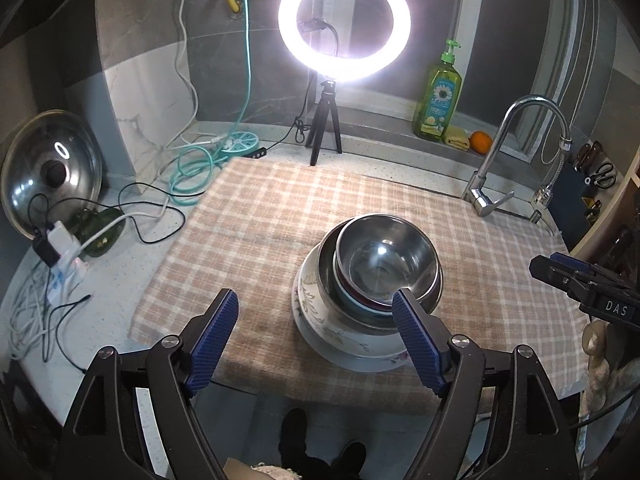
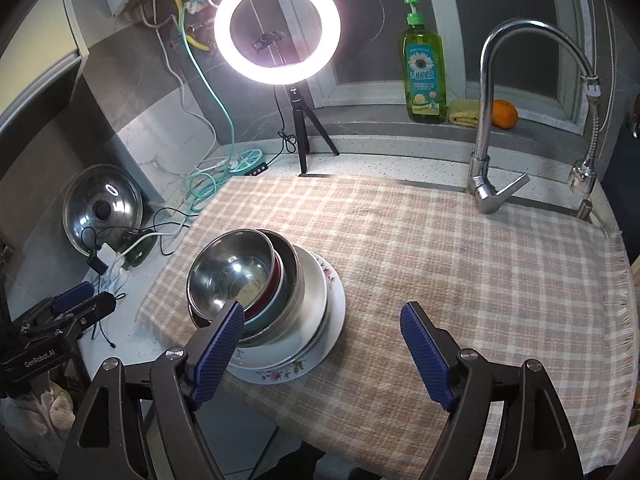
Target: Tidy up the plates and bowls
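Observation:
A stack of dishes stands on the checked cloth (image 1: pixel 280 208) (image 2: pixel 440 248). At its bottom lie white floral plates (image 1: pixel 320 320) (image 2: pixel 288 372). On them sit nested bowls, with a shiny steel bowl (image 1: pixel 384 260) (image 2: pixel 228 276) on top, and a red and a teal rim showing beneath it. My left gripper (image 1: pixel 316 312) is open above the cloth's near edge, left of the stack. My right gripper (image 2: pixel 322 324) is open too, with the stack at its left finger. Nothing lies between either pair of blue pads. Each gripper also appears at the edge of the other's view.
A lit ring light (image 1: pixel 344 16) (image 2: pixel 276 28) on a tripod stands behind the cloth. A faucet (image 1: pixel 516 152) (image 2: pixel 492 120), green soap bottle (image 2: pixel 424 68) and orange (image 2: pixel 504 114) are at the back right. A pot lid (image 1: pixel 48 172), charger and tangled cables (image 1: pixel 80 248) fill the left counter.

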Available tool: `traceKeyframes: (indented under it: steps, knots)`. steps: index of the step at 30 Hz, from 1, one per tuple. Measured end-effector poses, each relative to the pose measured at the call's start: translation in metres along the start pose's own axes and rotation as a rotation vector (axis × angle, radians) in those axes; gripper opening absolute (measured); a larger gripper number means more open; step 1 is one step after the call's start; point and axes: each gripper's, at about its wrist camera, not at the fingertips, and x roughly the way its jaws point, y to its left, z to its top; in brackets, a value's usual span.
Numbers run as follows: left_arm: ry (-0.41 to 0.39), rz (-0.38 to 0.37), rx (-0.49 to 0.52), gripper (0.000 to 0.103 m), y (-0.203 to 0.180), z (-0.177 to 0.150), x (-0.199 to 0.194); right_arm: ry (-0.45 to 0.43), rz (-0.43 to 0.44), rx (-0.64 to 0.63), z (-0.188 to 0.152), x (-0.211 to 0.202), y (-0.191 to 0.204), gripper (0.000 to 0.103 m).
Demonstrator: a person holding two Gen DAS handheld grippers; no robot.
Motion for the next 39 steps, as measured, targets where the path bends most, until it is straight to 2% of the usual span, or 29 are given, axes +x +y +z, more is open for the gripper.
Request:
traceKeyframes:
  steps: [10,39]
  knots:
    - [-0.015,-0.006,-0.019,0.08,-0.002,-0.003,-0.01,-0.061,-0.033,-0.014,-0.009,-0.022,0.006,0.078]
    - [-0.036,-0.01,0.009,0.08,-0.006,-0.003,-0.021,-0.068,-0.027,-0.013,-0.011,-0.025,0.011,0.079]
